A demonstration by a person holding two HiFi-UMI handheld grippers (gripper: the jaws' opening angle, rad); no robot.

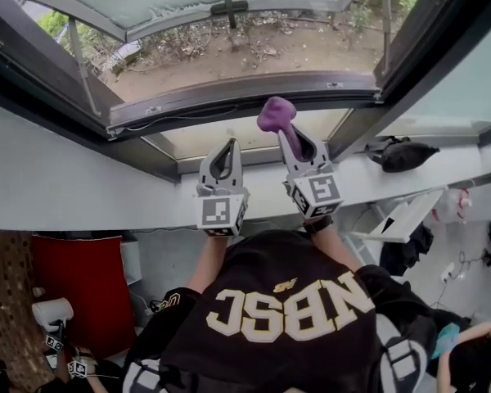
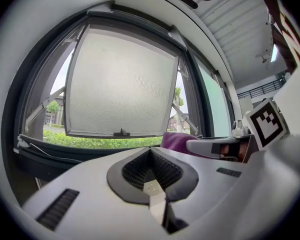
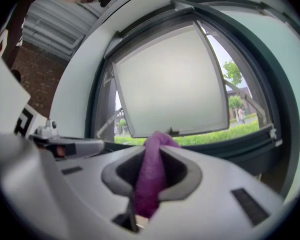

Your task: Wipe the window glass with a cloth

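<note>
Cloth clamped in right gripper, wad poking past the tips, short of the swung-out window glass, no contact. Left gripper closed on nothing. Fits pre-stroke approach or post-stroke pull-back. Any stroke needs reach past the frame.

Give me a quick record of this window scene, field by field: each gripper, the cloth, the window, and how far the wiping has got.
left gripper: jaws together, nothing between them
right gripper: jaws shut on the purple cloth
purple cloth: bunched, sticking out past the jaws
window pane: frosted, swung open outward
wiping: not yet begun, purple cloth held apart from the window pane
</note>
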